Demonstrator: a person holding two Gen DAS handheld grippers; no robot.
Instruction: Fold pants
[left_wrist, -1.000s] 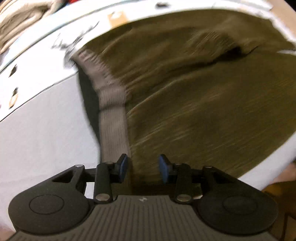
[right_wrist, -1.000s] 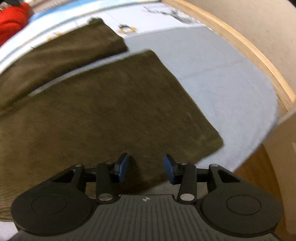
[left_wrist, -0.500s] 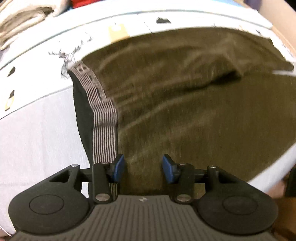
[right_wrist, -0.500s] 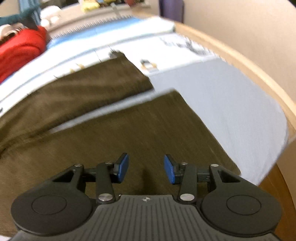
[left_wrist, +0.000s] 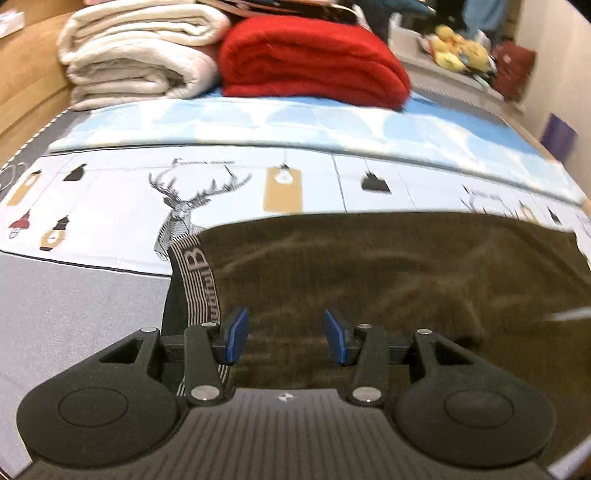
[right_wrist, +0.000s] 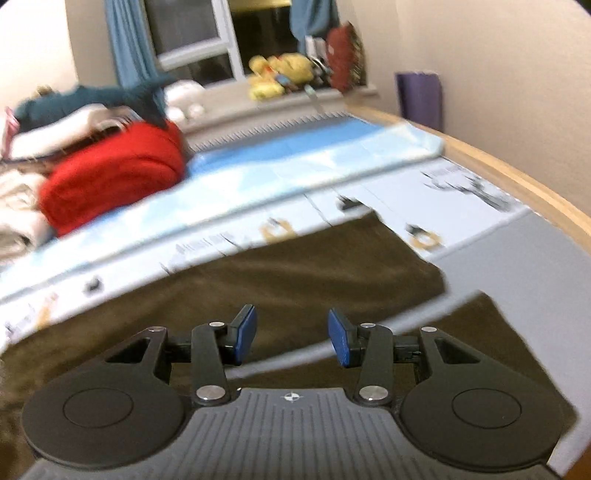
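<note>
Olive-brown pants (left_wrist: 388, 269) lie spread flat on the bed. Their striped waistband (left_wrist: 197, 280) with lettering is at the left in the left wrist view. My left gripper (left_wrist: 282, 336) is open and empty, just above the pants near the waistband. In the right wrist view the two legs (right_wrist: 295, 266) lie side by side with a thin strip of sheet between them, and the leg ends (right_wrist: 424, 273) point right. My right gripper (right_wrist: 291, 336) is open and empty above the near leg.
The bed sheet (left_wrist: 92, 295) is grey and white with deer prints. A folded red blanket (left_wrist: 314, 55) and cream blankets (left_wrist: 136, 51) are stacked at the far side. A wooden bed frame edge (right_wrist: 517, 184) runs along the right. A windowsill with toys (right_wrist: 280, 74) lies behind.
Both grippers have tilted up and drawn back from the pants, so the far side of the bed and the room now show. Both stay open and empty.
</note>
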